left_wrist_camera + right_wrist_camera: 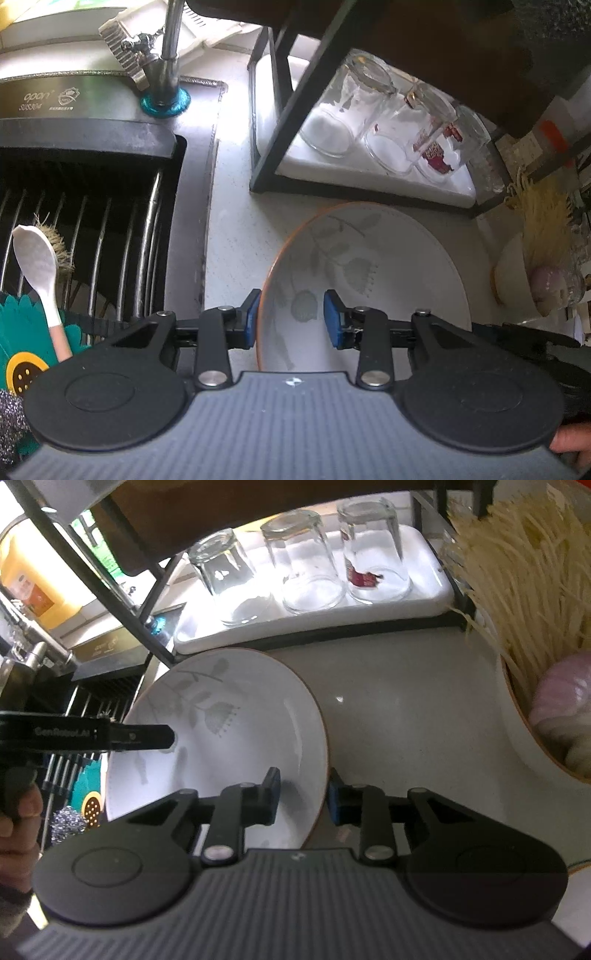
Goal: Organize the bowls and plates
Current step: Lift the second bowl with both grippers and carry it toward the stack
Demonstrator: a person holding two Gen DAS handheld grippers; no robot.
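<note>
The right gripper (303, 794) straddled the plate's (229, 716) lower-right rim on the counter (406, 709), jaws parted, not clamped, as was the left gripper (290, 317); ceramic, stiff, slippery, breakable, best pinched at the rim.

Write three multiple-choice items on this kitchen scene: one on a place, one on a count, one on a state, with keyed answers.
1. Where do the upturned glasses stand?
A. in the sink
B. on a white tray under the rack
C. on the plate

2. How many glasses show in the right wrist view?
A. two
B. three
C. five

3. How do the right tongs stand at the plate?
A. shut beside it
B. open, straddling its rim
C. far away

Answers:
1. B, the white tray carries them.
2. B, three stand in a row.
3. B, one finger inside the rim, one outside.
</note>
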